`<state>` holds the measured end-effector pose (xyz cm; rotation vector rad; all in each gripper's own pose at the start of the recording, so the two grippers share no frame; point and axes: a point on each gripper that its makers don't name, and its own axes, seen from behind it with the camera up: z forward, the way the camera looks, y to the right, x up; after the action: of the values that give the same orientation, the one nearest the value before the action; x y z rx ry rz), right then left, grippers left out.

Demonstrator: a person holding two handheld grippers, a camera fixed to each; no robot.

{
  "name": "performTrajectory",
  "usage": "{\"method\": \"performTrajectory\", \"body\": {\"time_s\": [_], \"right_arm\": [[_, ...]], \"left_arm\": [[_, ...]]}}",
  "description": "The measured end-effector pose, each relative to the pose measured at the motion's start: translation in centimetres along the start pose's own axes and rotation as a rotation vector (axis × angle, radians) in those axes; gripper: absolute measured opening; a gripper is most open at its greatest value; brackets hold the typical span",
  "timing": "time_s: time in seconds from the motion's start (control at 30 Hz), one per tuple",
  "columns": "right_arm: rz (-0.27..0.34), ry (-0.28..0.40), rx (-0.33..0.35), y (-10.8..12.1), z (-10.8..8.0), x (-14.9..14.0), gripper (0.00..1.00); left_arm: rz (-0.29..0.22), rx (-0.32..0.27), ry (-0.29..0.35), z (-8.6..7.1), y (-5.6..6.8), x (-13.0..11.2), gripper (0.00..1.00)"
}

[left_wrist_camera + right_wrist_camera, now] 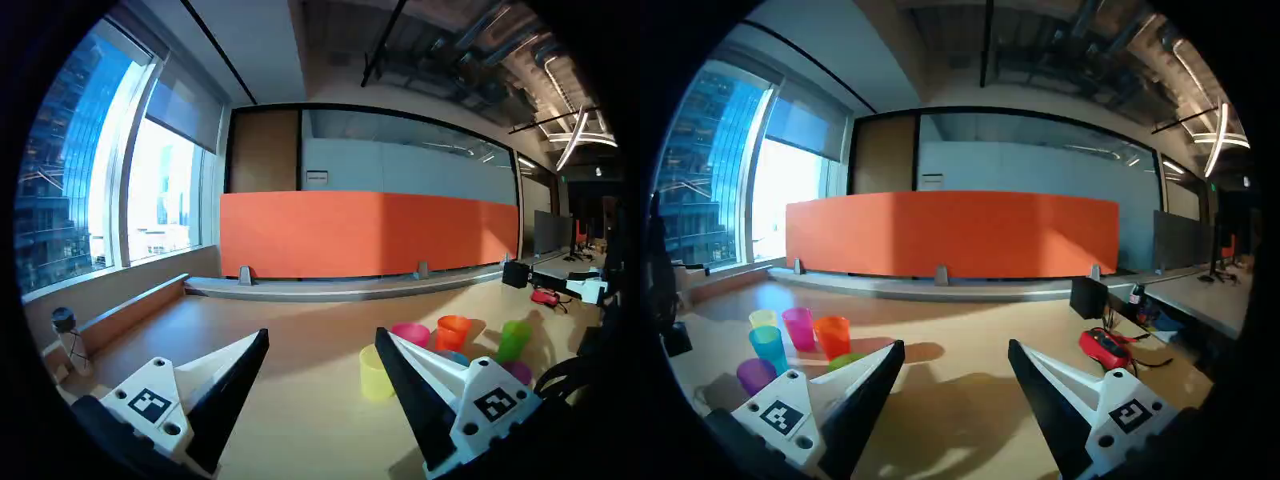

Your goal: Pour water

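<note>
The coloured cups stand close together on the wooden bench [960, 424]. In the right gripper view they are low on the left: a yellow cup [762, 318], a pink cup [799, 327] and an orange cup [833, 336] at the back, and a teal cup [769, 348] and a purple cup [757, 374] nearer. A green cup [845, 361] sits just behind the gripper's near finger. In the left gripper view the same group lies to the right, with the yellow one nearest to the camera.

The left gripper [320, 332] is wide open and has hold of nothing. The right gripper [955, 346] is also wide open and empty, with only bare bench between its fingers. Neither touches a cup.

I judge that the task is at its beginning: this is the approach, and no cup is grasped yet. The next move probably calls for choosing the cup that contains water, bringing one gripper around its wall and closing on it. The cup must then be lifted and tilted over a second cup, perhaps while the other gripper steadies that one. Because the cups are so close together, the fingers must enter carefully between them.

Some things are hard to see. I cannot tell which cup has water, since no inside is visible. In the left gripper view the teal cup is mostly covered by a finger. A red object [1105, 348] with a cable lies well apart on the right; I cannot say what it is.
</note>
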<state>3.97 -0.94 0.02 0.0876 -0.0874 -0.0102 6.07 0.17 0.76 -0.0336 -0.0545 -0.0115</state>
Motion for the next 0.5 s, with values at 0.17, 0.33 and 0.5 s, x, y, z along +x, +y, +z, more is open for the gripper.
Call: {"method": "performTrajectory", "body": {"time_s": [0.17,0.33,0.5], "right_arm": [[0.006,0.008,0.026,0.3,-0.1,3.7,1.0],[0.003,0.027,0.047,0.6,-0.3,7.4,1.0],[0.015,0.038,0.075,0.5,-0.4,10.8,1.0]], "left_arm": [[-0.006,-0.019,0.006,0.0,-0.1,3.5,0.99],[0.004,-0.027,0.013,-0.1,-0.1,7.1,0.99],[0.006,-0.051,0.015,0.2,0.2,10.3,0.99]]}}
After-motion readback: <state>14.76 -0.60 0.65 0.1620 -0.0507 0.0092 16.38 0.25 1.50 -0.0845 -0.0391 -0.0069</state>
